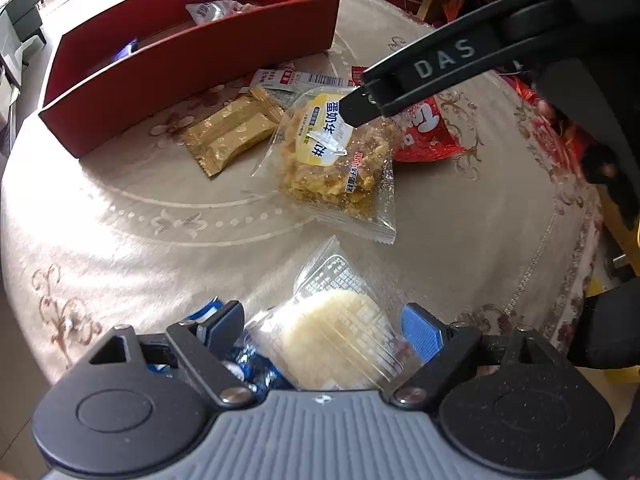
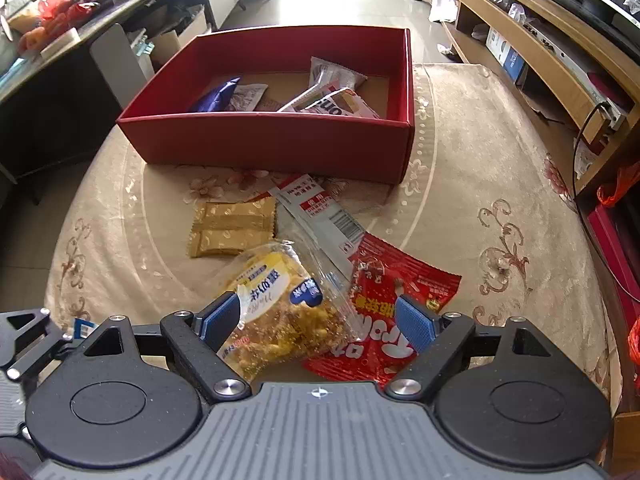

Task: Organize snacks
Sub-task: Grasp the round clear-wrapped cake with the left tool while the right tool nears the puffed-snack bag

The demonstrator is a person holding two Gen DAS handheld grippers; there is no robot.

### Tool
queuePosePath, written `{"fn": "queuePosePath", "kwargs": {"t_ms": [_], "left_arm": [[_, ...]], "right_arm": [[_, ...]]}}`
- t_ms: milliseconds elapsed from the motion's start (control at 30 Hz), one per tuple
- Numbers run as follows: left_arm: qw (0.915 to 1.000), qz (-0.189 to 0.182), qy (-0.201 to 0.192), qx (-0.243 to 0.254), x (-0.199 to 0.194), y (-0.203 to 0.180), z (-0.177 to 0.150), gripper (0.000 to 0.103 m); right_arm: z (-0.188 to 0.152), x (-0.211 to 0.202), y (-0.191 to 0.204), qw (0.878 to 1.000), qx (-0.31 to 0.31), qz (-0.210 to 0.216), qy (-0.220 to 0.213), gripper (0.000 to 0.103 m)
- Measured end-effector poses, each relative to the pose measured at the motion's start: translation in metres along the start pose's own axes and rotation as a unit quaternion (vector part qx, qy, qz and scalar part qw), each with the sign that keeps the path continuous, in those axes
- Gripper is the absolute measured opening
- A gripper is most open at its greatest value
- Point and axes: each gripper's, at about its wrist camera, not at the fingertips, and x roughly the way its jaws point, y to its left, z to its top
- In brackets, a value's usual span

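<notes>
On the tablecloth [image 2: 480,152] near the red box [image 2: 280,148], the right gripper [image 2: 320,320] sits with jaws wide around the clear-wrapped cake packet [image 2: 276,304], not yet closed on it. The left gripper [image 1: 324,330] is also wide, straddling the round pastry packet [image 1: 336,332]. The right should probably close on the cake body, not on the loose film or the red bag [image 2: 404,284] beside it, then lift clear over the box wall.

The red box [image 2: 272,144] sits open at the far side with a few wrapped snacks already in it, including a dark blue packet [image 2: 216,96] and some white ones [image 2: 340,104]. Still loose just in front of it are a gold foil packet [image 2: 232,226], a clear-wrapped egg waffle cake [image 2: 280,304] lying partly over a red bag [image 2: 400,300], and a white barcode wrapper [image 2: 320,212]. A round pale cake in clear wrap [image 1: 336,340] lies flat, apart from that bunch.
</notes>
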Motion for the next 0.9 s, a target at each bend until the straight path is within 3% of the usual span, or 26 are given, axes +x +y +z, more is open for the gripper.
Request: {"fn": "queuePosePath", "kwargs": {"t_ms": [133, 200, 300, 367, 433, 500, 633, 733, 833, 900], "left_arm": [[0.9954, -0.019, 0.010, -0.093, -0.004, 0.008, -0.007, 0.083], [0.9912, -0.012, 0.003, -0.132, -0.007, 0.010, -0.011, 0.083], [0.9856, 0.013, -0.005, -0.168, -0.017, 0.010, -0.018, 0.083], [0.9846, 0.011, -0.006, -0.174, -0.020, 0.008, -0.022, 0.083], [0.9919, 0.006, -0.002, -0.127, -0.019, 0.000, -0.018, 0.083], [0.9990, 0.020, 0.003, -0.040, -0.018, -0.014, -0.011, 0.083], [0.9964, 0.027, 0.022, 0.077, -0.013, -0.030, 0.001, 0.084], [0.9948, 0.007, 0.051, 0.088, 0.004, -0.030, 0.004, 0.084], [0.9951, -0.003, 0.056, 0.082, 0.019, -0.030, 0.001, 0.087], [0.9946, 0.004, 0.064, 0.082, 0.029, -0.032, -0.003, 0.085]], "right_arm": [[0.002, -0.001, 0.005, 1.000, -0.007, 0.005, -0.003, 0.089], [0.001, -0.002, 0.007, 1.000, -0.010, 0.007, -0.002, 0.089], [-0.001, -0.005, 0.006, 1.000, -0.014, 0.010, -0.004, 0.089], [-0.002, -0.007, 0.004, 1.000, -0.015, 0.012, -0.005, 0.089], [-0.003, -0.009, 0.002, 1.000, -0.014, 0.012, -0.006, 0.089], [-0.004, -0.011, 0.001, 1.000, -0.010, 0.012, -0.008, 0.089], [-0.009, -0.017, -0.003, 1.000, -0.009, 0.017, -0.013, 0.089], [-0.009, -0.017, -0.006, 1.000, -0.007, 0.017, -0.011, 0.089], [-0.007, -0.015, -0.006, 1.000, -0.007, 0.016, -0.009, 0.089], [-0.006, -0.012, -0.005, 1.000, -0.009, 0.018, -0.006, 0.089]]}}
